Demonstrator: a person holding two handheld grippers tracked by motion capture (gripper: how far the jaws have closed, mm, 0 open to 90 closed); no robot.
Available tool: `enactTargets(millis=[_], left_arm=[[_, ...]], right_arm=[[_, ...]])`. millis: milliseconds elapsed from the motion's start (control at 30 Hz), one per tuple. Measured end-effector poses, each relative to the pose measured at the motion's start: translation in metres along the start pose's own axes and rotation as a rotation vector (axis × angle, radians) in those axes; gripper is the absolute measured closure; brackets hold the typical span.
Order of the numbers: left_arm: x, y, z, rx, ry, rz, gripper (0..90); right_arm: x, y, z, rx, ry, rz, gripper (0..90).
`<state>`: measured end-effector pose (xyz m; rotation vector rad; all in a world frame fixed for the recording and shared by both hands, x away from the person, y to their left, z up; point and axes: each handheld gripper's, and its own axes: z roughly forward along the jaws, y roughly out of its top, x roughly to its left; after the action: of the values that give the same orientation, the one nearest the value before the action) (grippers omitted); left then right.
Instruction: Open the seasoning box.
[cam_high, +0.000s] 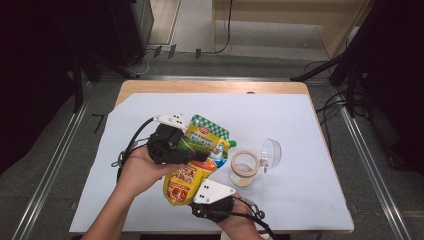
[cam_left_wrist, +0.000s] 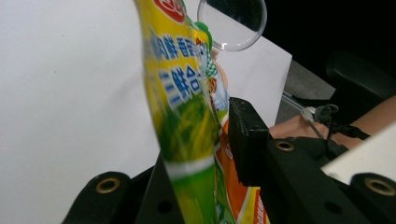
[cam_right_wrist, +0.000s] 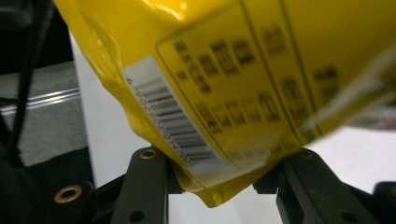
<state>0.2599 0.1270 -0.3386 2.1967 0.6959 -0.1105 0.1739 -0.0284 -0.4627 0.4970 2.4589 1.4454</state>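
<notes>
A yellow and green refill pouch (cam_high: 202, 137) with a green cap is held up off the white mat, tilted. My left gripper (cam_high: 195, 150) comes in from the left and grips its upper middle. In the left gripper view the pouch (cam_left_wrist: 182, 107) stands edge-on between the jaws of my left gripper (cam_left_wrist: 205, 154); the right pad (cam_left_wrist: 247, 140) lies against its orange side and the other pad is hidden. My right gripper (cam_high: 197, 195) holds the pouch's bottom end. In the right gripper view my right gripper (cam_right_wrist: 224, 161) pinches the barcode corner of the pouch (cam_right_wrist: 243, 70) from both sides.
A small glass jar (cam_high: 244, 170) with a tan rim stands just right of the pouch, its clear hinged lid (cam_high: 271, 151) flipped open. The white mat (cam_high: 280, 115) covers a wooden table. The table's front edge runs just behind my right hand.
</notes>
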Motion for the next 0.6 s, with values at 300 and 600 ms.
enactTargets(millis=[300, 600], left_arm=[[0.006, 0.004, 0.022, 0.021, -0.060, -0.066, 76.9], [0.009, 0.024, 0.041, 0.083, -0.107, -0.095, 75.8]], right_arm=[[0.001, 0.000, -0.003, 0.023, 0.020, 0.069, 63.0], [-0.007, -0.001, -0.013, 0.014, 0.020, 0.132, 61.6]])
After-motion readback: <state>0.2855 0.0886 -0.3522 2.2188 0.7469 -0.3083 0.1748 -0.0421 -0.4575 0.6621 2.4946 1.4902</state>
